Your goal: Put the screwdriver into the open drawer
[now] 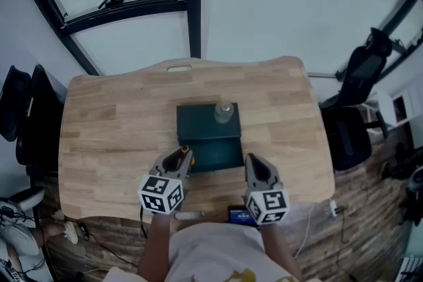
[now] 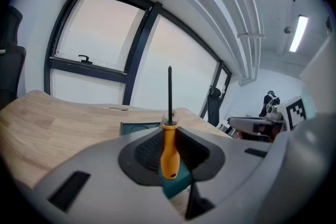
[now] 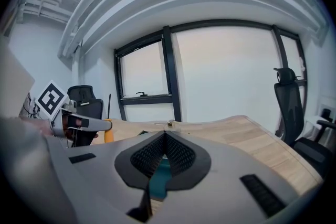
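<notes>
The screwdriver is clamped upright by its orange handle between the left gripper jaws, at the open drawer front-left corner; the right gripper is seen closed, empty

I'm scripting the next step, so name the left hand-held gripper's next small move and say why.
Probably ease the left hand-held gripper forward and slightly right, over the open drawer. It is shut on the screwdriver by the orange handle, shaft up, at the drawer's near left corner, not yet above the cavity. The right hand-held gripper is shut, empty.
</notes>
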